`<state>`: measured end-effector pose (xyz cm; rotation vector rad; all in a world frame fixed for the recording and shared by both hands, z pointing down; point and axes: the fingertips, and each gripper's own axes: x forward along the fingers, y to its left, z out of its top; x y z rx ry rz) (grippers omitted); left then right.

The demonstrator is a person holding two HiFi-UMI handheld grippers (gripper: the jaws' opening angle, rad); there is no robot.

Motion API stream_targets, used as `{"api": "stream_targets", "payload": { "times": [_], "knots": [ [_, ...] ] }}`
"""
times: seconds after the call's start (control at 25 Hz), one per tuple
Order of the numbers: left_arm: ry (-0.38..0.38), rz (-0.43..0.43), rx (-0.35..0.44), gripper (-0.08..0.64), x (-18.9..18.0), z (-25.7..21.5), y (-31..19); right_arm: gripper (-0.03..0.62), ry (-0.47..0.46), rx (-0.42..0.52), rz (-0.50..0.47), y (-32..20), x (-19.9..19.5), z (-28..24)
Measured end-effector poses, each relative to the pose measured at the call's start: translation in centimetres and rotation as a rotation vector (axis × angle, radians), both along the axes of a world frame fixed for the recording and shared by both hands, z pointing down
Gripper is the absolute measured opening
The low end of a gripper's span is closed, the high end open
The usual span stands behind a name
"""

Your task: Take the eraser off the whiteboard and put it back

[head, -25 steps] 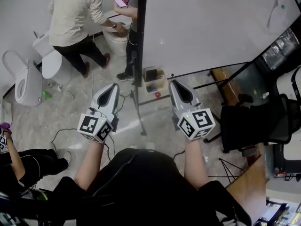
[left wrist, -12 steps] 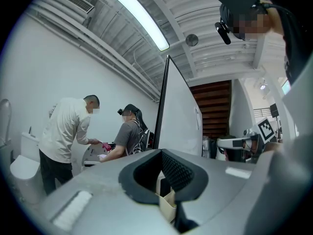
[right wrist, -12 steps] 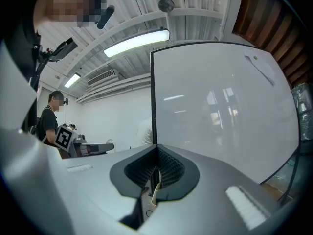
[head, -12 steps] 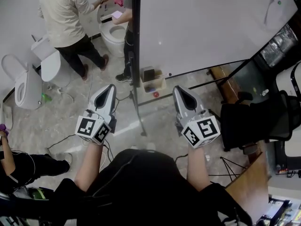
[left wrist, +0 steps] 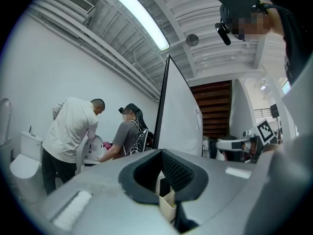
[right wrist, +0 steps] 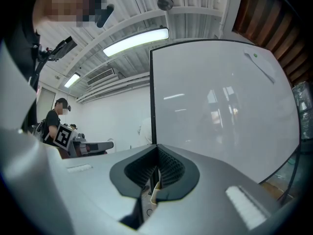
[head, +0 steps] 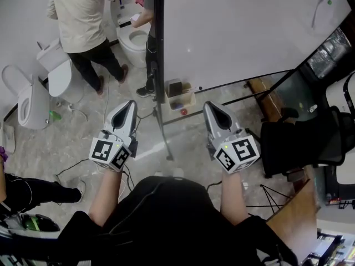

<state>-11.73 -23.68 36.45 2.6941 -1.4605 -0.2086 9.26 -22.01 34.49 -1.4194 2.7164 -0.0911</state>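
Note:
A large whiteboard point(head: 244, 32) on a black frame stands ahead of me. A pale flat thing with a green dot point(head: 324, 7), likely the eraser, sticks to its upper right corner; it also shows in the right gripper view point(right wrist: 259, 65). Both grippers are held level in front of my body, well short of the board. My left gripper point(head: 129, 105) points past the board's left post point(left wrist: 162, 106), jaws together and empty. My right gripper point(head: 211, 106) faces the board surface point(right wrist: 220, 106), jaws shut with nothing between them.
A cream box point(head: 181, 95) holding a dark item sits at the board's foot. Two people point(head: 83, 21) bend over a toilet point(head: 135, 40) at the upper left, with more toilets point(head: 33, 98) nearby. A black office chair point(head: 302, 146) stands right. Cables point(head: 77, 157) cross the floor.
The person in the beige shirt has shifted at the toilet and my view has swung slightly. Both grippers keep nearly the same place.

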Motion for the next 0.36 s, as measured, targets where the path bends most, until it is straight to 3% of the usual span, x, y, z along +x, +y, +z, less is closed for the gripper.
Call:
{"api": "stream_targets", "payload": {
  "times": [0.36],
  "knots": [
    [-0.001, 0.001, -0.007, 0.005, 0.13, 0.25, 0.02, 0.009, 0.007, -0.008, -0.008, -0.14, -0.18, 0.27]
  ]
}}
